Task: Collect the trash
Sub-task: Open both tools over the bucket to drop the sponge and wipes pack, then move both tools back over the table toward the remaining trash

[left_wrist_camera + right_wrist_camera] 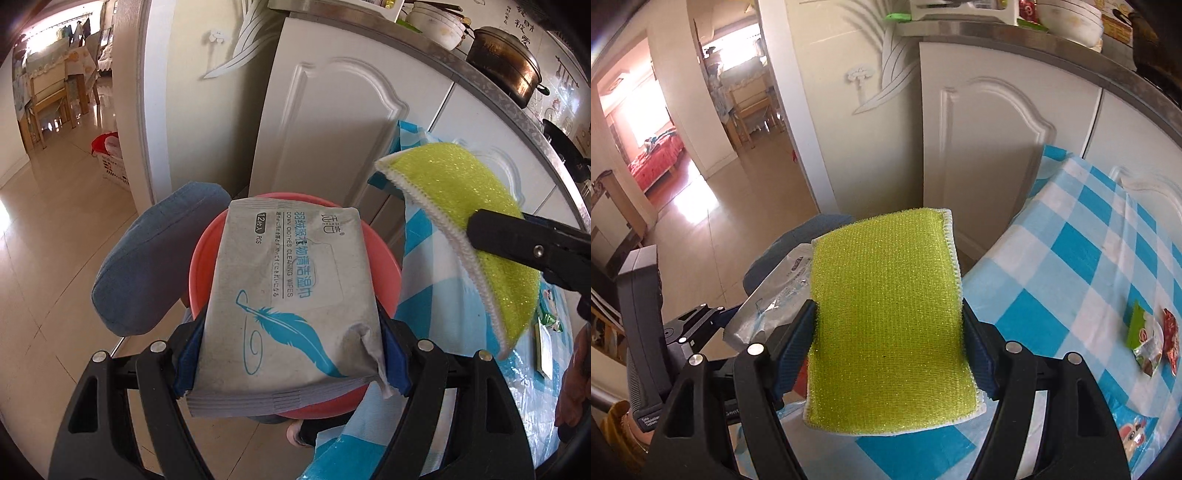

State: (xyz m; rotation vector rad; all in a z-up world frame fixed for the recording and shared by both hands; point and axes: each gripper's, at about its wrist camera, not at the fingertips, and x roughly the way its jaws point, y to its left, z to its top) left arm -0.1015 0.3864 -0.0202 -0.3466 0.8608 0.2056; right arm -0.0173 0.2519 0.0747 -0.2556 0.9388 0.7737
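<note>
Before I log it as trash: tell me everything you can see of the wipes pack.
The wipes pack is a flat grey soft pouch, dusty and creased, printed with a blue feather, "Down Clothes Cleaning Wipes" and "12 PCS". Its near corner is crumpled. The left gripper clamps its sides, holding it in the air over a red bin.
</note>
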